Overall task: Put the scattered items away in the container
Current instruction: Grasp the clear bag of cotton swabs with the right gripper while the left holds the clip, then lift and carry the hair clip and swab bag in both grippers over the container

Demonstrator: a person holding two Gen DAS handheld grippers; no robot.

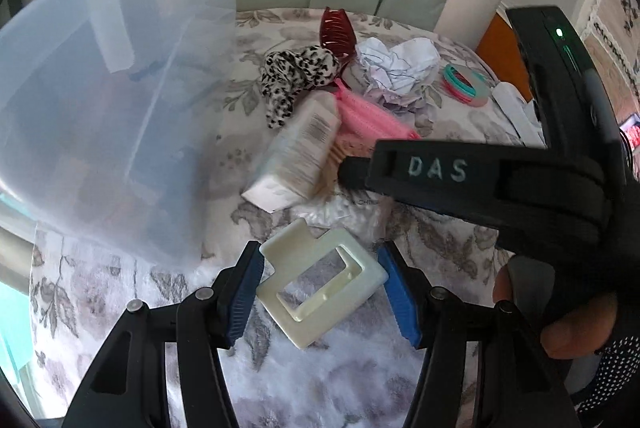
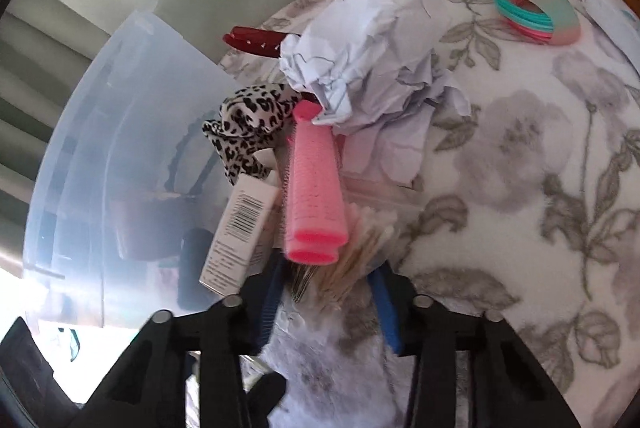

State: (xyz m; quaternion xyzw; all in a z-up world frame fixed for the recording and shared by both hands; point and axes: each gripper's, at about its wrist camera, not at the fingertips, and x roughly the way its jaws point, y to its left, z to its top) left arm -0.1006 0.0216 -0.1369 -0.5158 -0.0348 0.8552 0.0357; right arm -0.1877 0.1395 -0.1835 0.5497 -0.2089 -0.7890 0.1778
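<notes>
The left gripper [image 1: 320,286] holds a cream clip [image 1: 320,278], a flat rectangular piece with an open window in its middle, tilted between the two blue pads [image 1: 242,298]; the jaws stand part-way closed with both pads touching the clip's edges, above the floral cloth [image 1: 440,228]. The bin [image 1: 112,100], translucent and pale blue, stands to the left on the same cloth, with dim shapes showing through its wall. The right gripper [image 2: 326,302] reaches in from the right in the left view, its black body marked DAS; its jaws are fairly narrow, closing on a clear bag of cotton swabs [image 2: 362,248], and the pads [image 2: 386,312] sit at either side of the bag's near end, though blur keeps me from telling whether they press it. On the bag lies a pink roller [image 2: 316,188], and a white box [image 2: 238,232] with a barcode leans just left of it, against the bin [image 2: 120,156]. Behind these sit a leopard scrunchie [image 1: 296,76], a dark red claw clip [image 1: 336,32] and a crumpled paper [image 1: 396,68], all close together; the paper touches the roller's far end in the right view. A ring of hair ties [image 2: 536,12], teal and pink, lies well apart on the cloth [image 2: 520,168] to the right. The person's thumb [image 1: 560,324] shows at the lower right of the left view, by a dotted dark sleeve.
</notes>
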